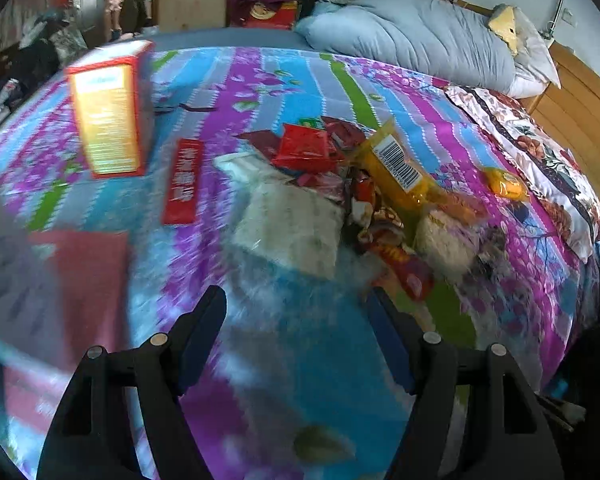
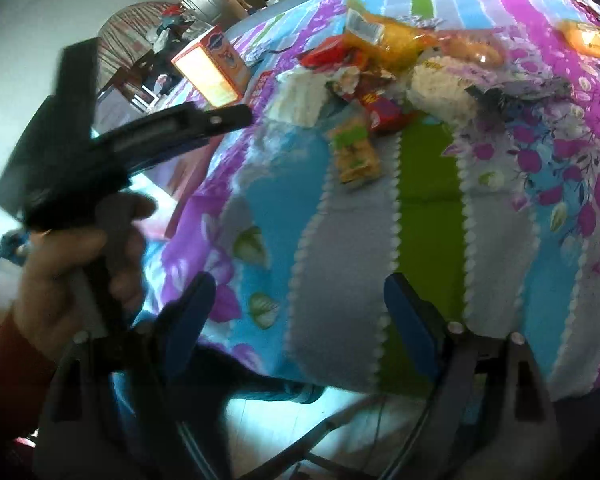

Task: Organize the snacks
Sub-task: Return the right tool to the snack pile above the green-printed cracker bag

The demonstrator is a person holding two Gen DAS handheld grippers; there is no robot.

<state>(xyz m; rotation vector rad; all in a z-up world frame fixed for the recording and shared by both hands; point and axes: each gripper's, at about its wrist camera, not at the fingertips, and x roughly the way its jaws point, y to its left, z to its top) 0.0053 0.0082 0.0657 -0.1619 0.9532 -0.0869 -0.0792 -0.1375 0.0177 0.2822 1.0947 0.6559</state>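
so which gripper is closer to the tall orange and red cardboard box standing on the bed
Left. The left gripper is out over the bed, the orange and red cardboard box ahead on its left. The right gripper sits back at the bed's near edge.

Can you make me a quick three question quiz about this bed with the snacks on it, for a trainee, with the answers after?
1. True or false: the orange box stands upright on the bedspread, apart from the snack pile.
2. Which packet shows a barcode label?
A. the yellow packet
B. the flat red packet
C. the white packet
3. Fill in: the left hand-held gripper and the right hand-held gripper both have jaws that are ____, with nothing between them.

Key: 1 true; 2 A; 3 open.
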